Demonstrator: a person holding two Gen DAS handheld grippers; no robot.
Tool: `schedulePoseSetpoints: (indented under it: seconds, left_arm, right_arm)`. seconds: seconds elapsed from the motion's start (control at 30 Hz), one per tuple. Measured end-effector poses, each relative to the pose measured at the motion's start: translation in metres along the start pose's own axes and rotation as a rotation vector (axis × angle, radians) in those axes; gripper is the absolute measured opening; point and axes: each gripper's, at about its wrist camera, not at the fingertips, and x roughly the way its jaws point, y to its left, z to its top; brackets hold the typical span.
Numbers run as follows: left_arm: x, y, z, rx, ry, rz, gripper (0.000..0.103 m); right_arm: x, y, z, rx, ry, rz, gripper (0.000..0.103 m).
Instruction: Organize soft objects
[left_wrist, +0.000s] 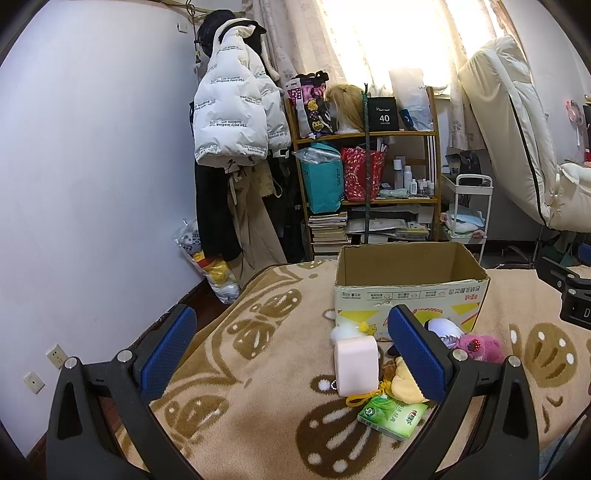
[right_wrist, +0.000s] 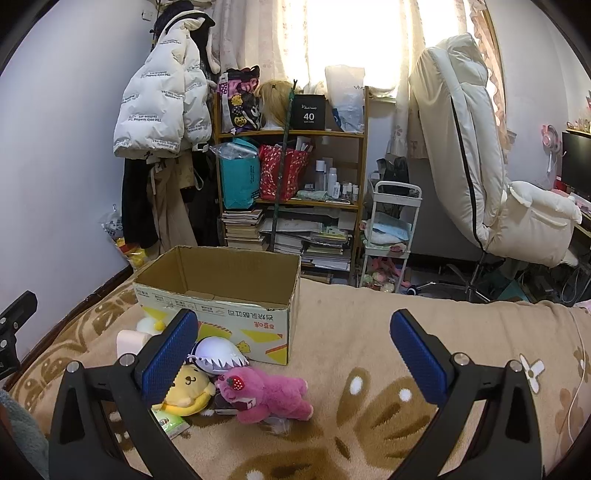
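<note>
Soft toys (right_wrist: 271, 393) beside open cardboard box (right_wrist: 221, 295)

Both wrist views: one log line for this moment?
left gripper: open, empty | right gripper: open, empty | cardboard box: open | pink plush: on blanket

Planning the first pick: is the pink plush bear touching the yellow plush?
Touching. The right wrist view shows the pink plush bear with its head pressed against the yellow plush, no blanket visible between them.
</note>
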Motion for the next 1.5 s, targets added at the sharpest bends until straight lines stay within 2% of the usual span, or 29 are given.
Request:
schedulePoseSetpoints:
  seconds: [0.6, 1.5]
  left_arm:
    - [0.002, 0.0, -0.001, 0.001, 0.0, 0.001, 0.102]
    - [0.003, 0.002, -0.003, -0.001, 0.0, 0.003, 0.102]
  right_arm:
    - [0.008, 0.0, -0.014, 0.005, 0.021, -0.006, 0.103]
    - [0.009, 0.0, -0.012, 0.005, 0.03, -0.003, 0.103]
